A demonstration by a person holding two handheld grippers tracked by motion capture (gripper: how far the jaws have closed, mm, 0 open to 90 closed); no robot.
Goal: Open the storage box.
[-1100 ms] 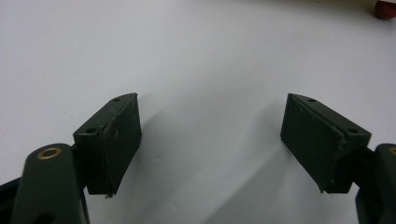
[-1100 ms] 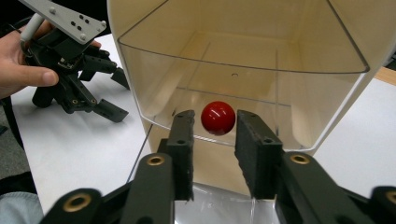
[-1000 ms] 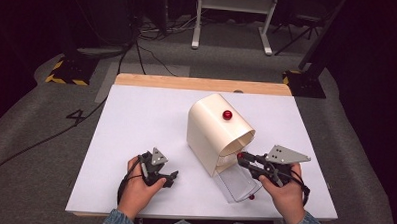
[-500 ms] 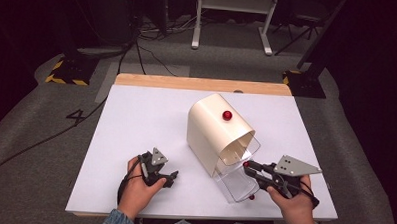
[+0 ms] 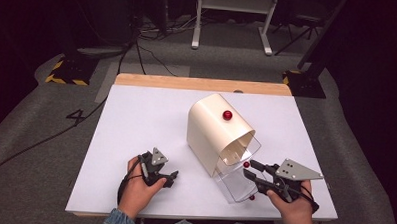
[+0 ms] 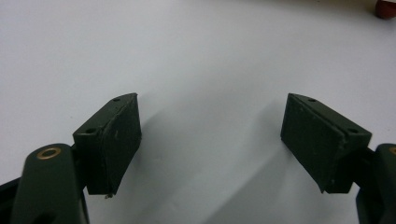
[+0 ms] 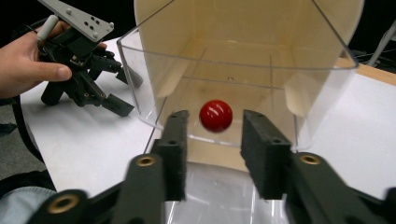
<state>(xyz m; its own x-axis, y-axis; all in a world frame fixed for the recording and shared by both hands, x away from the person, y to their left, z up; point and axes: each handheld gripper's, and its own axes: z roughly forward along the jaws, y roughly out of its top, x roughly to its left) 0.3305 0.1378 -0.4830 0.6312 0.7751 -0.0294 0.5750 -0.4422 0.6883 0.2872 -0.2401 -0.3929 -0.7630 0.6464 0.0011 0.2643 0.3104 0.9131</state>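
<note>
Here, right tongs [image 7: 212, 140] just opened around the drawer's [image 7: 233, 65] glossy round red knob [image 7: 216, 115].

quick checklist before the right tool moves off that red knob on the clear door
1. Right tool released from the red knob: ok. Its jaws have just been opening, and the knob sits between the pads with a gap on each side.
2. Clear door pulled open: ok, it juts out from the cream box toward the person.
3. Inside of the box free of items: ok in the right gripper view.
4. Left tool out of the way: ok, open, on the white table, apart from the box.
5. Door will stay open once the right tool leaves: cannot tell.
</note>
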